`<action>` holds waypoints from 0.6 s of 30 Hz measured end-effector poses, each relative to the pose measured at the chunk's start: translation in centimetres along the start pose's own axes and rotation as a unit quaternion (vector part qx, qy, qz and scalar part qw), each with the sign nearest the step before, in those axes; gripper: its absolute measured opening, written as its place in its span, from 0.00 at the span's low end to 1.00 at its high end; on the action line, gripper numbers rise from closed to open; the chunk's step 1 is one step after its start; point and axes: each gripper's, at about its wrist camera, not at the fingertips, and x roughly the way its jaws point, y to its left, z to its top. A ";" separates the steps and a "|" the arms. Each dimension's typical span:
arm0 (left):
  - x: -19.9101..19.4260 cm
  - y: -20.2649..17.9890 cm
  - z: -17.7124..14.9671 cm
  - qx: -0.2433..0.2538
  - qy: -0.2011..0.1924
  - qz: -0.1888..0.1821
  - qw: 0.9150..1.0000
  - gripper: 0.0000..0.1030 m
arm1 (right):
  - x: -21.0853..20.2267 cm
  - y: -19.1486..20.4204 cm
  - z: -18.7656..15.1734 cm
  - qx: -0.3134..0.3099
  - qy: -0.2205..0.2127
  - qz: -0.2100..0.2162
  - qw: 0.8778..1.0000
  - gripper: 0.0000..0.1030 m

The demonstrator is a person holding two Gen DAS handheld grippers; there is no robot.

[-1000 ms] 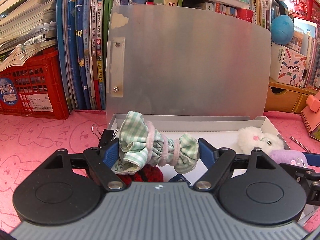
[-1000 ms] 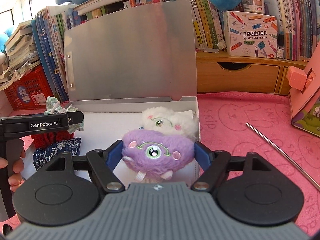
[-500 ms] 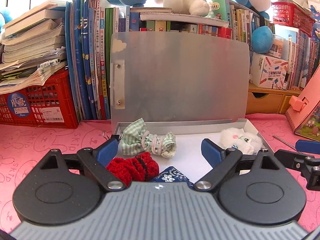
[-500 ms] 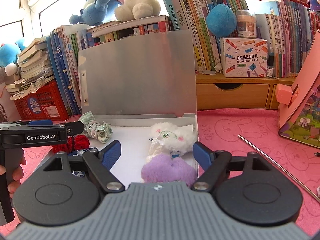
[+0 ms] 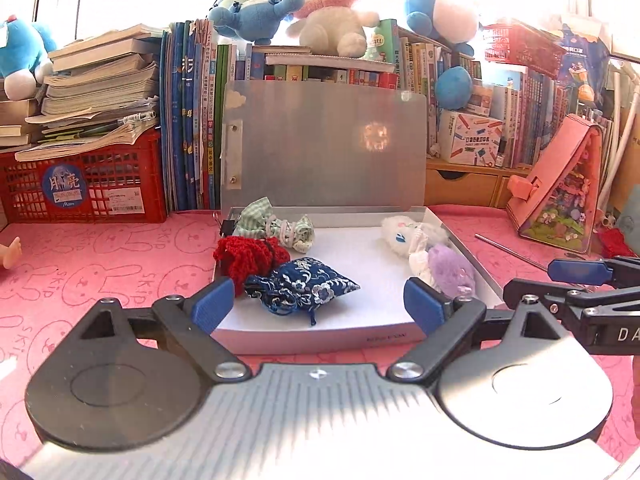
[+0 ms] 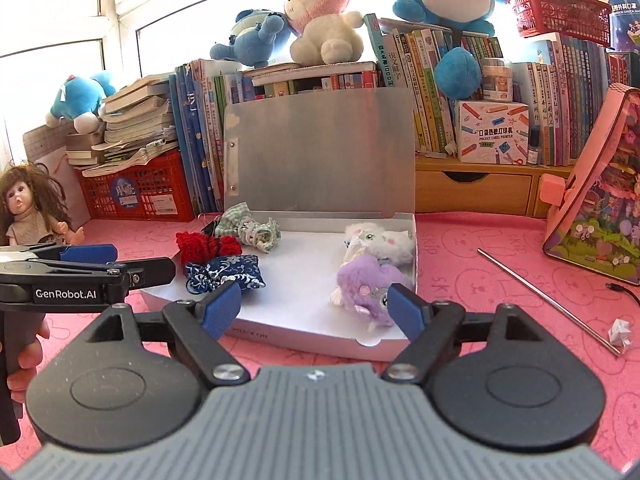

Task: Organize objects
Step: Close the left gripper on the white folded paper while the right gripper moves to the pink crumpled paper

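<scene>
A shallow white box (image 5: 320,336) (image 6: 316,338) with its grey lid (image 5: 324,148) standing upright sits on the pink mat. Along its left side lie a green checked pouch (image 5: 276,226) (image 6: 250,229), a red knitted pouch (image 5: 250,256) (image 6: 206,245) and a dark blue floral pouch (image 5: 300,286) (image 6: 224,274). Along its right side lie a white plush (image 5: 408,230) (image 6: 380,240) and a purple plush (image 5: 452,270) (image 6: 368,286). My left gripper (image 5: 318,306) is open and empty in front of the box. My right gripper (image 6: 316,306) is open and empty before the box's front edge.
Books, a red crate (image 5: 80,184) and plush toys line the back. A doll (image 6: 30,208) sits at the left. A pink toy house (image 6: 596,200) stands at the right, with a metal rod (image 6: 544,294) and a paper scrap (image 6: 619,328) on the mat.
Both grippers opened, let go of the green checked pouch and the purple plush inside the box, then drew back and up from the box.
</scene>
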 end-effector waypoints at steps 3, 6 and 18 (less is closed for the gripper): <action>-2.5 -0.5 -1.9 0.003 -0.002 -0.011 1.000 0.92 | -1.7 0.9 -1.6 -0.012 0.001 0.009 1.000 0.85; -4.6 -1.0 -3.6 0.017 -0.005 -0.015 1.000 0.92 | -3.4 2.0 -3.2 -0.037 0.000 0.012 0.999 0.85; -9.5 -0.2 -9.7 0.029 0.011 -0.021 0.999 0.93 | -6.1 3.5 -8.7 -0.045 0.039 0.045 0.997 0.86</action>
